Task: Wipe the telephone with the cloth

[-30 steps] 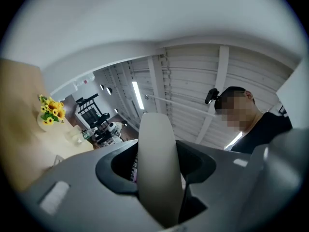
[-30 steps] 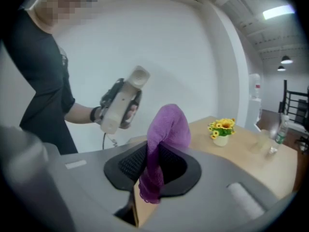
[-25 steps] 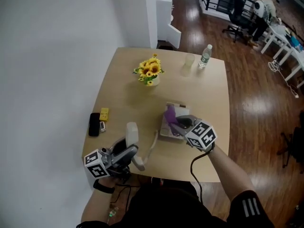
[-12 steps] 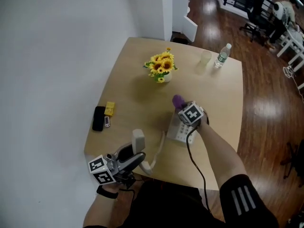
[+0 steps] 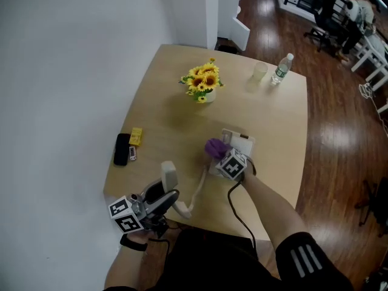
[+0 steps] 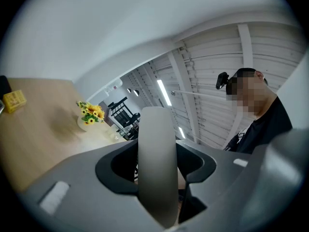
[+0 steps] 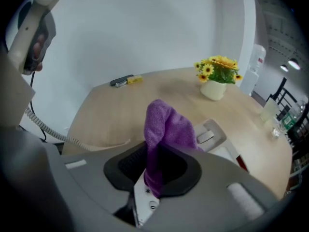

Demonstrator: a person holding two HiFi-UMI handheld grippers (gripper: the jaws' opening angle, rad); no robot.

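Head view, starting at the left: we see a black device (image 5: 122, 148) and a small yellow block (image 5: 135, 137) lying close together near the left edge of the worktop (image 5: 167, 111). Next, at the near edge, the left gripper (image 5: 161, 200) is clamped on the telephone handset (image 5: 168, 176), held well apart from its cradle. In the left gripper view we find the pale handset filling the gap between the jaws. A coiled cord (image 5: 197, 190) runs rightward from the handset to the telephone base (image 5: 237, 144), which sits on the worktop right of centre. The right gripper (image 5: 220, 156) is at the base's left side, its jaws closed on the purple cloth (image 5: 214, 147). The right gripper view shows the cloth pinched between the jaws and bunched above them, with the base just beyond. We cannot tell whether the cloth touches the base. Farther back stand a pot of sunflowers (image 5: 202, 81), then a clear cup (image 5: 259, 71) and a water bottle (image 5: 280, 69) just beside it.
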